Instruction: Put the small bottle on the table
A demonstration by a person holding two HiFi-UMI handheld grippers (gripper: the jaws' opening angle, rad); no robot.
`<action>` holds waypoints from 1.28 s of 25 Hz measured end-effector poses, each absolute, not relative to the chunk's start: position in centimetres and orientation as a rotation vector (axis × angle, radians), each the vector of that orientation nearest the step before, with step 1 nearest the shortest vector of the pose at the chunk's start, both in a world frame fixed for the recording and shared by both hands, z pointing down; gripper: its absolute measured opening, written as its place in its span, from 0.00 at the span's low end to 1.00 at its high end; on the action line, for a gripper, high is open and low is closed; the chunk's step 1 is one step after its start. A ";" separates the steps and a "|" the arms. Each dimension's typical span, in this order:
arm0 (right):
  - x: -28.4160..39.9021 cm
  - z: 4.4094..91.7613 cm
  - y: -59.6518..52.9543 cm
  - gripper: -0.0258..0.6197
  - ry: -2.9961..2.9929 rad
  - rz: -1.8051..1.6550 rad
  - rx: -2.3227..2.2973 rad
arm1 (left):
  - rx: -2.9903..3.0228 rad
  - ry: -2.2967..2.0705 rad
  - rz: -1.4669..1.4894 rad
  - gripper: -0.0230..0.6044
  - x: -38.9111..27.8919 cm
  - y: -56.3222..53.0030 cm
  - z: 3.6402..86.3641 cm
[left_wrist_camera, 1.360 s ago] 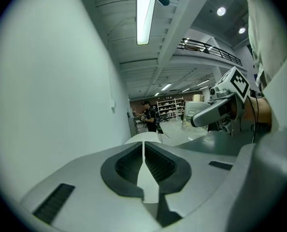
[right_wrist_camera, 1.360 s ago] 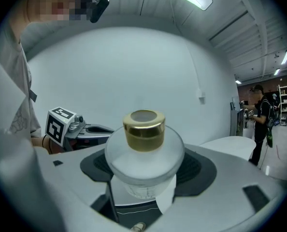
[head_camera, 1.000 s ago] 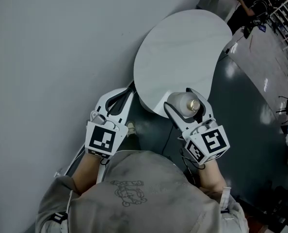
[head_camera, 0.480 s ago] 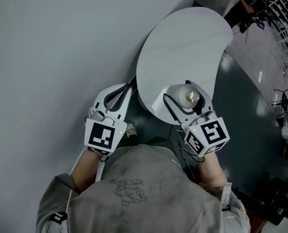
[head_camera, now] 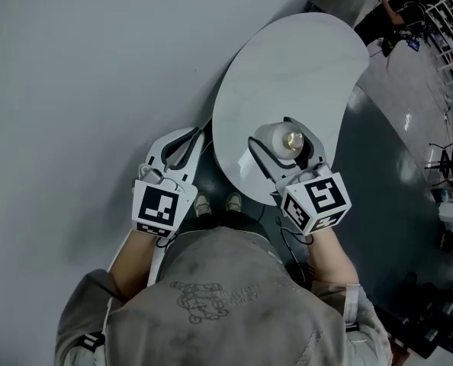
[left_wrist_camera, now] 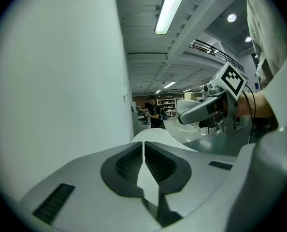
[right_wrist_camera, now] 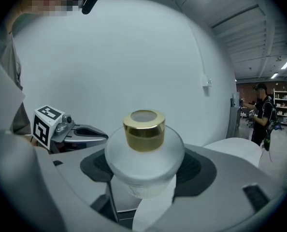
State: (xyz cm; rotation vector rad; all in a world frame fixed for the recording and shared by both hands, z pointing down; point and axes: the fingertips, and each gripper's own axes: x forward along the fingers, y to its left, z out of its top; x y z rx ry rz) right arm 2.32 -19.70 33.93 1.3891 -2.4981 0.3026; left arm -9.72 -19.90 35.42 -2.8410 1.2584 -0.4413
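Upper centre of the head view: round white table (head_camera: 303, 59). Lower left of it, off the tabletop: left gripper (head_camera: 178, 152), jaws pressed together on nothing. Just right of centre, over the table's near edge: right gripper (head_camera: 284, 145), clamped on the small bottle (right_wrist_camera: 144, 161) by its wide white body. Held upright, long axis vertical, gold cap (right_wrist_camera: 143, 124) on top. Tabletop directly beneath the bottle, so probably only a straight lowering left; contact with the surface impossible to judge.
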 end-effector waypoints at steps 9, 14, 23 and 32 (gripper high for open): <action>2.9 35.0 -25.3 0.56 -2.515 0.316 1.325 | -2.786 1.391 -0.437 0.08 -8.3 -24.5 35.3; 2.4 37.0 -29.2 0.56 -2.489 0.275 1.334 | -2.779 1.424 -0.450 0.08 -7.8 -27.4 37.0; 1.4 44.0 -34.4 0.56 -2.438 0.286 1.301 | -2.755 1.494 -0.514 0.08 -6.6 -31.0 42.6; -0.7 53.1 -36.5 0.56 -2.408 0.345 1.233 | -2.813 1.569 -0.571 0.08 -6.8 -32.4 50.0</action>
